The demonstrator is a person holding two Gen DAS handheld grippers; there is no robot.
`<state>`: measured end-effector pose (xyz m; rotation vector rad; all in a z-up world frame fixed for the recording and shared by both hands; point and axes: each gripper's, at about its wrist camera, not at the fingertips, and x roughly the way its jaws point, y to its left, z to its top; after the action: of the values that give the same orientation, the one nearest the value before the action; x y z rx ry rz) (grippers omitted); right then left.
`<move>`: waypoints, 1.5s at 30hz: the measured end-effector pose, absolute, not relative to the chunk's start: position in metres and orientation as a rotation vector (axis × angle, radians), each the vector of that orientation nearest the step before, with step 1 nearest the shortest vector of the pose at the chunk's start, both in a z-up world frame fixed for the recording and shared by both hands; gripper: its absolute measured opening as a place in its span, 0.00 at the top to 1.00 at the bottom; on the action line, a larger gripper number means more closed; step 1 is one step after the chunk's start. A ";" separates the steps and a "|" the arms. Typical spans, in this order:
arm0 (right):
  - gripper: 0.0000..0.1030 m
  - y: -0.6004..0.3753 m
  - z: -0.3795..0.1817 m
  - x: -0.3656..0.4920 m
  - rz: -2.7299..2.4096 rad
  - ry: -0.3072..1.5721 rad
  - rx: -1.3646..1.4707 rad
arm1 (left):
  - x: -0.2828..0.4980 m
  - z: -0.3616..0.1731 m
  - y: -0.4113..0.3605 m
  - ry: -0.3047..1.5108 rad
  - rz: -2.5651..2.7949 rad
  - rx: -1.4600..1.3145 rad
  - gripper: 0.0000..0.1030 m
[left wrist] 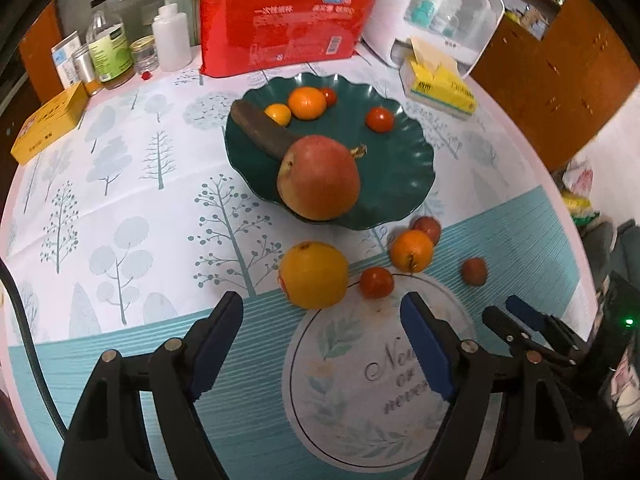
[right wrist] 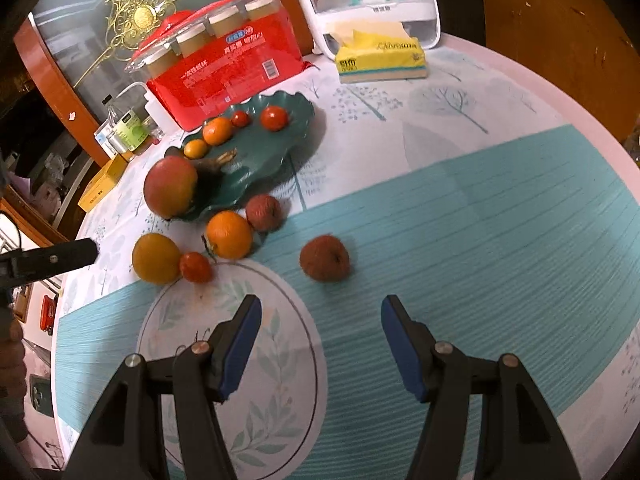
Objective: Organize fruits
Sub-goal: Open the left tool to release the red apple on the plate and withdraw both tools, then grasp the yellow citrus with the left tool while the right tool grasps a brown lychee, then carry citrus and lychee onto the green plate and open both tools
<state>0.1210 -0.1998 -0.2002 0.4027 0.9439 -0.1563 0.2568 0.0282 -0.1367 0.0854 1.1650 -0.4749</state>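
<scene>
A dark green scalloped plate (left wrist: 400, 184) (right wrist: 256, 168) holds a red-yellow mango (left wrist: 318, 178) (right wrist: 170, 188), a dark banana (left wrist: 260, 130), two small oranges and two small tomatoes. On the cloth near it lie a large orange (left wrist: 313, 275) (right wrist: 156, 258), a small tomato (left wrist: 376, 282) (right wrist: 195, 267), a tangerine (left wrist: 412, 251) (right wrist: 229, 235) and two lychees (left wrist: 474, 271) (right wrist: 325, 258), (right wrist: 263, 213). My left gripper (left wrist: 322, 316) is open, just short of the large orange. My right gripper (right wrist: 320, 316) is open, just short of the nearer lychee; it shows in the left wrist view (left wrist: 504, 314).
A red pack of paper cups (left wrist: 284, 28) (right wrist: 228, 72), a yellow tissue pack (left wrist: 440, 84) (right wrist: 380, 60), a white appliance (left wrist: 440, 12) (right wrist: 368, 0), bottles and jars (left wrist: 132, 48) and a yellow box (left wrist: 48, 120) stand along the far side of the round table.
</scene>
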 end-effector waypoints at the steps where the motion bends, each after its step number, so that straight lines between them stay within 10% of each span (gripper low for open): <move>1: 0.39 -0.198 -0.202 0.120 -0.156 0.943 0.405 | 0.258 -0.141 0.027 1.166 -0.476 0.092 0.25; 45: 0.69 -0.191 -0.219 0.158 -0.196 0.932 0.281 | 0.288 -0.199 0.020 1.179 -0.548 0.082 0.53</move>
<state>0.1583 -0.1906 -0.2188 0.2812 0.9316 -0.1958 0.2877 0.0199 -0.1992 0.0817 1.1793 -0.5481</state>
